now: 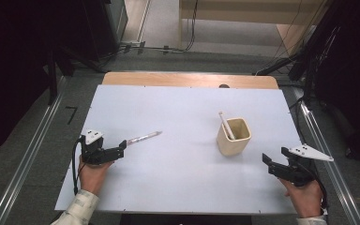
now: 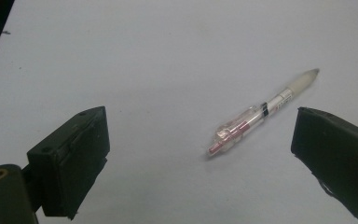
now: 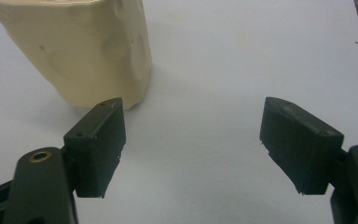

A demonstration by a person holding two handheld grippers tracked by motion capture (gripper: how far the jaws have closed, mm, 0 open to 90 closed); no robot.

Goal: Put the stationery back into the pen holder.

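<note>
A clear pen with a red inner part and a white grip (image 1: 143,138) lies flat on the white table (image 1: 183,103), left of centre. My left gripper (image 1: 120,148) sits just behind its near end, open. In the left gripper view the pen (image 2: 261,112) lies ahead between the spread jaws, nearer the right one, untouched by my left gripper (image 2: 200,123). A cream cup (image 1: 234,137) stands right of centre with a white pen (image 1: 225,124) leaning inside. My right gripper (image 1: 275,156) is open, to the right of the cup. In the right gripper view the cup (image 3: 84,46) stands ahead on the left, beyond my right gripper (image 3: 193,112).
The table's wooden far edge (image 1: 190,79) shows beyond the white top. Metal rails (image 1: 28,154) run along the floor on both sides, and dark equipment stands at the far left and right. Bare white surface lies between the pen and the cup.
</note>
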